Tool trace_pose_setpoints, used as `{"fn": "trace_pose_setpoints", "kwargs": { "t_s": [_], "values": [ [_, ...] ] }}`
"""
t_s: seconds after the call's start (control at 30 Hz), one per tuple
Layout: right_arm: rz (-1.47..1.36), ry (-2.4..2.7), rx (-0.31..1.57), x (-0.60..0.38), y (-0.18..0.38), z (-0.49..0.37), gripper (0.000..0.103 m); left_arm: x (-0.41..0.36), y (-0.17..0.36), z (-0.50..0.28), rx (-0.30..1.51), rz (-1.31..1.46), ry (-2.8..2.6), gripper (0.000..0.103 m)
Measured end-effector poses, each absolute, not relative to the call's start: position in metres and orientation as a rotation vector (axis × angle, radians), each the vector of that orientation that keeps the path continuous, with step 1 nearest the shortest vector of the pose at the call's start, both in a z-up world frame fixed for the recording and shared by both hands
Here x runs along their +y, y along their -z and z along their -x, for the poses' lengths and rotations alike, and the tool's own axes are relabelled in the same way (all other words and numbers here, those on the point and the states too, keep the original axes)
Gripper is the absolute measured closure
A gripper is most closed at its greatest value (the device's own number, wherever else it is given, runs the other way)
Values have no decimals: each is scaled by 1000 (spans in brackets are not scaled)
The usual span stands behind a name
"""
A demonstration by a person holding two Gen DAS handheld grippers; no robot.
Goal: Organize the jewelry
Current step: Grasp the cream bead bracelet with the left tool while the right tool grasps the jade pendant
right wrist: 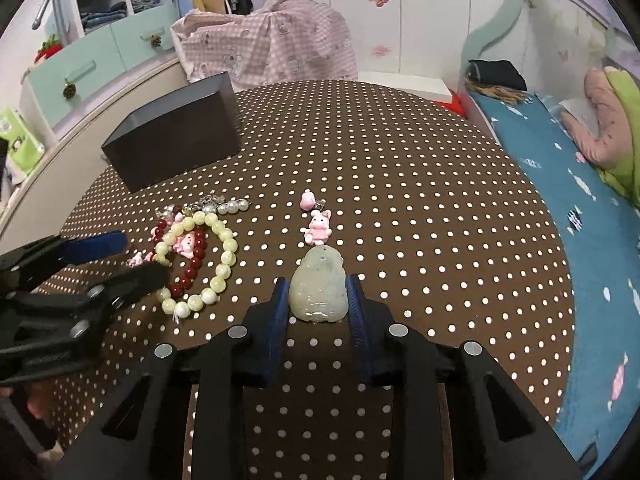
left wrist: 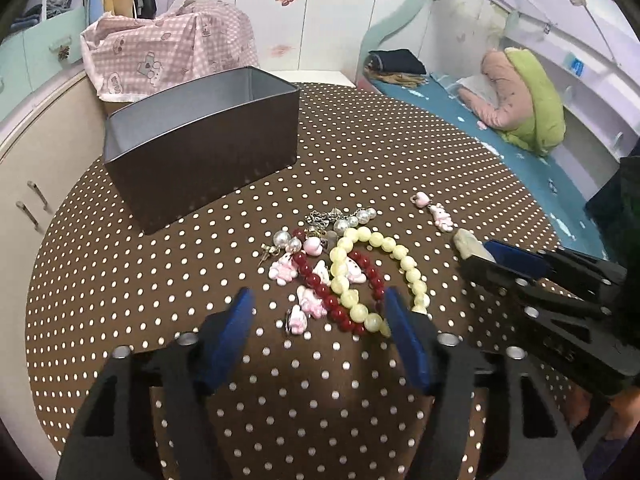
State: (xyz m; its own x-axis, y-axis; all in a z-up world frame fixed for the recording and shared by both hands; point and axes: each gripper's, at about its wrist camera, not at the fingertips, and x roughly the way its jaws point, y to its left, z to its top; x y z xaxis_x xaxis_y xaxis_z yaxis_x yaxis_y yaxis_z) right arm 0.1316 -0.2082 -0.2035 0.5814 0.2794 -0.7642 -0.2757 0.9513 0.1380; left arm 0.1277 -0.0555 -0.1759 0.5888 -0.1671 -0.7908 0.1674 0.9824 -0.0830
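The right gripper (right wrist: 318,304) is clamped on a pale green jade pendant (right wrist: 318,290): in the right wrist view its two blue pads press on the pendant's left and right sides, low in the centre of the frame, with the pendant standing upright between them over the brown polka-dot worktop (right wrist: 420,184). In the left wrist view the same gripper enters from the right edge, the pendant showing at its tip.

The left gripper (left wrist: 320,312) stands open, nothing pressed between its blue pads. In the left wrist view its fingers reach to the near edge of the jewelry pile at the centre of the frame, the right pad overlapping the near end of the pale yellow-green bead bracelet (left wrist: 376,268). Whether it touches the beads cannot be told.

The dark red bead bracelet (left wrist: 344,280) lies crossed with the pale one, and several small pink-and-white charms (left wrist: 284,270) lie in and just left of the two loops. Pearl-like beads on a metal chain (left wrist: 348,218) sit at the far side of the pile.

A pink bunny charm (right wrist: 318,226) and a small pink heart charm (right wrist: 307,199) lie apart from the pile, just beyond the held pendant in the right wrist view.

A dark open rectangular tin (left wrist: 200,140) stands in the upper left of the left wrist view, well apart from the jewelry; no jewelry is visible in the part of its interior that shows.
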Motion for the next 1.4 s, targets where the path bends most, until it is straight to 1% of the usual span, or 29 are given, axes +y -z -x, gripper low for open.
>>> {"fn": "trace_pose_setpoints", "kwargs": {
  "t_s": [0.03,0.07,0.17,0.2,0.23,0.3,0.33,0.4,0.5,0.53,0.93,1.2,1.4],
  "values": [
    [-10,-331,892,-210,204,-131,73,-56,177,-130,926,4,198,54],
    [-17,-338,891,-211,204,-131,73,-55,178,-132,931,8,207,58],
    [-30,-353,892,-214,204,-133,73,-56,177,-132,926,-16,211,60],
    [-35,-359,889,-215,204,-133,73,-59,177,-132,925,-28,212,63],
    [-40,-363,888,-216,204,-134,73,-62,177,-133,925,-49,209,70],
    [-51,-372,888,-218,204,-134,73,-62,177,-133,919,-74,201,77],
    [-53,-374,888,-218,205,-134,73,-61,178,-133,919,-75,204,79],
    [-55,-383,887,-219,205,-134,73,-58,177,-132,919,-69,204,87],
    [-60,-389,887,-221,205,-134,73,-51,176,-131,920,-64,203,88],
    [-62,-389,886,-222,204,-134,73,-49,175,-130,918,-66,202,96],
    [-74,-386,862,-226,194,-126,73,-40,154,-110,868,-27,289,95],
    [-51,-391,850,-211,177,-127,73,-30,125,-101,797,11,358,95],
    [-26,-387,830,-196,159,-134,74,-9,98,-108,745,44,399,95]
  ]
}}
